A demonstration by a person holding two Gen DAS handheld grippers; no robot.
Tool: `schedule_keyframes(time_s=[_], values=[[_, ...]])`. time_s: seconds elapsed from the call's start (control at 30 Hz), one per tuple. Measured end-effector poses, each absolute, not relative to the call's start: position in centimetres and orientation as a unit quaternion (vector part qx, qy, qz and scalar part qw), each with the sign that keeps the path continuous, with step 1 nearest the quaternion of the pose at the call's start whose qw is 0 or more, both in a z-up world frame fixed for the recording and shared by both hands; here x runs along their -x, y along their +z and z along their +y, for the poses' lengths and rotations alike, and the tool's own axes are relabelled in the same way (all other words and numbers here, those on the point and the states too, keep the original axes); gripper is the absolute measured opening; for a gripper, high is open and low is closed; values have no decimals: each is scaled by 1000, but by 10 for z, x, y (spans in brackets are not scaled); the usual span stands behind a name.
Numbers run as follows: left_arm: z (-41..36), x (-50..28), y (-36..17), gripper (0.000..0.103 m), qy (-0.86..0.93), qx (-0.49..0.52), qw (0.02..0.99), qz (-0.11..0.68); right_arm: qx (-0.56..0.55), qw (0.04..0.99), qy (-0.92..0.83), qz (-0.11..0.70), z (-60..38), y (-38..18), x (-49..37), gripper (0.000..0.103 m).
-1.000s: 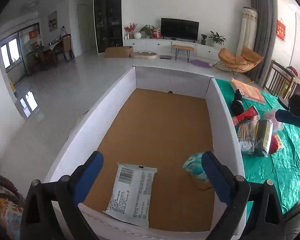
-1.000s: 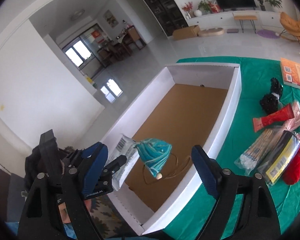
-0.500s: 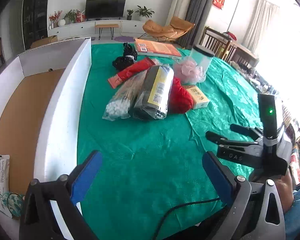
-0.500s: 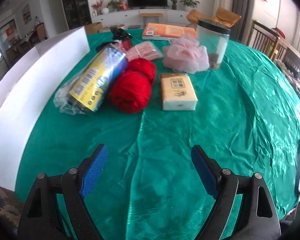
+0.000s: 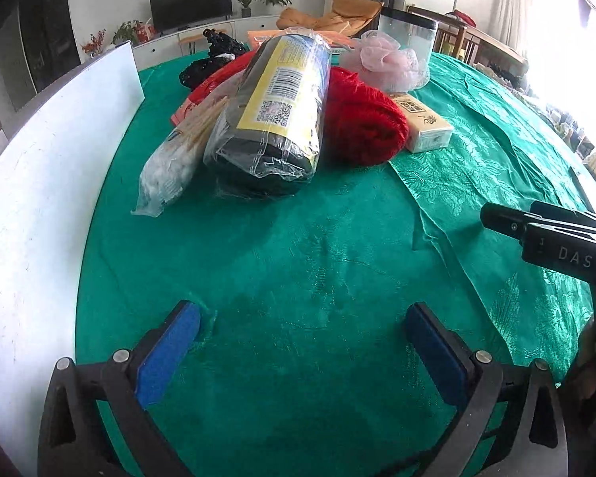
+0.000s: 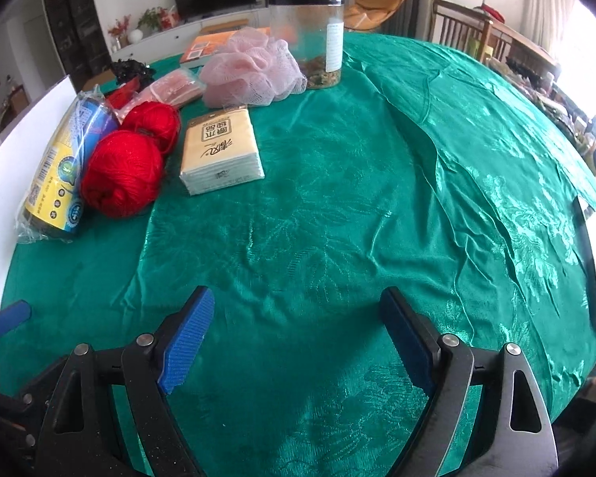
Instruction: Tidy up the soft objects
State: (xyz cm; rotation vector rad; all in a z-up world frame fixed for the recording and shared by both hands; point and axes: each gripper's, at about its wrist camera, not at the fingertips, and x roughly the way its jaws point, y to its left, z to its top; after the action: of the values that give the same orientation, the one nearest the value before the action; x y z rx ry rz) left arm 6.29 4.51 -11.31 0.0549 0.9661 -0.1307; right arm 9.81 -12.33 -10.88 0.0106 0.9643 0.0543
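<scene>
Left wrist view: the left gripper (image 5: 304, 314) hangs spread and empty over the green patterned tablecloth (image 5: 337, 246); the right gripper (image 6: 296, 302), also spread, holds nothing. Two red yarn balls (image 6: 121, 175) rest beside a yellow tissue pack (image 6: 220, 155).

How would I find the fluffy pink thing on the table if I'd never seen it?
Start at the green tablecloth and look to its far side, where a tall clear jar with a black lid stands. The pink mesh bath puff sits right beside that jar, on its left. It is the only pale, ruffled, netted ball; the two nearby yarn balls are bright red.
</scene>
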Motion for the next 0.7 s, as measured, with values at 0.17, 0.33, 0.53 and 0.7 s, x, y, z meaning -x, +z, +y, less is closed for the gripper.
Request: schedule_keyframes(time_s=[0.17,0.33,0.53,0.7], values=[[48,-74,-112,103,-59,-25,883,464,13,884,23,466,-115,-112,-97,92],[49,-77,-112,103,-61,-27,885,461,12,885,23,464,-116,-113,-94,92],[48,-78,-113,103,-63,-27,886,459,13,886,21,463,-115,-112,-93,93],[48,-78,-113,103,-62,-27,886,459,13,886,21,463,-115,-112,-93,93]])
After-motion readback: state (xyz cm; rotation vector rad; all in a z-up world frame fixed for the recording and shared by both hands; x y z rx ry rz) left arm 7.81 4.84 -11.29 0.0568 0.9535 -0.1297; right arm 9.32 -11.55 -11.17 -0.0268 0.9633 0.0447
